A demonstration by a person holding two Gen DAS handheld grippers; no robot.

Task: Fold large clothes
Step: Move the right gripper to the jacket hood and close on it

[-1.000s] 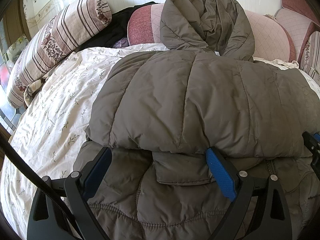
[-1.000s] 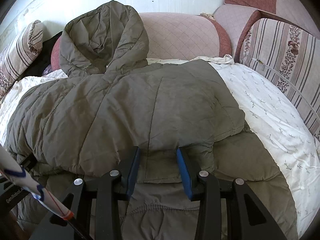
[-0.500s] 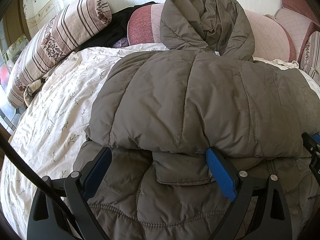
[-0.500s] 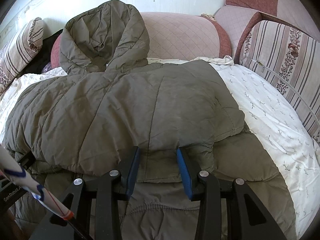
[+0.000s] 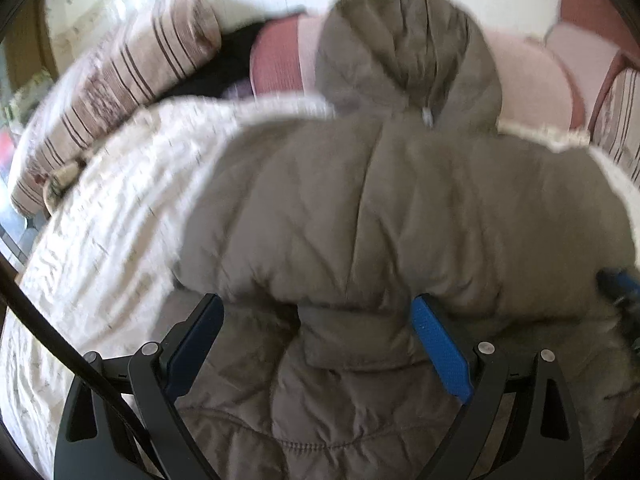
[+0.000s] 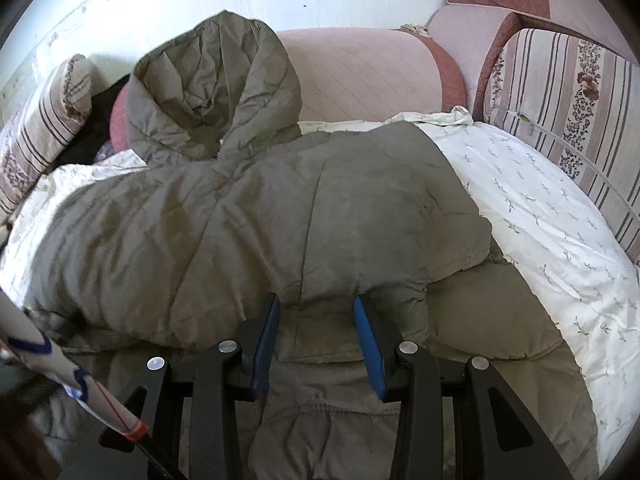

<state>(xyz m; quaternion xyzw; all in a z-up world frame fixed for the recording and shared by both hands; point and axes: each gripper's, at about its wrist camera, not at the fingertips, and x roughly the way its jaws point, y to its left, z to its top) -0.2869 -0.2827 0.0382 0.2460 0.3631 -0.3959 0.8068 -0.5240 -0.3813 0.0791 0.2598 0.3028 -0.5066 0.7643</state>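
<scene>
**Jacket folded on the bed, both tools at its fold**

Left wrist view: unlike a second ago, the picture is smeared with blur, though the layout matches. The left tool (image 5: pixel 316 320) stands wide, its pads not pressing the jacket (image 5: pixel 400 208) between them. The right tool's blue tip (image 5: pixel 622 286) is cut off at the edge.

Right wrist view: nearly unchanged. The right tool (image 6: pixel 316 316) is narrower, straddling the folded edge; whether it pinches is unclear. The grey-brown puffy jacket (image 6: pixel 240 232) lies on the bed (image 6: pixel 540 220), hood (image 6: pixel 216 84) propped against a cushion.
</scene>
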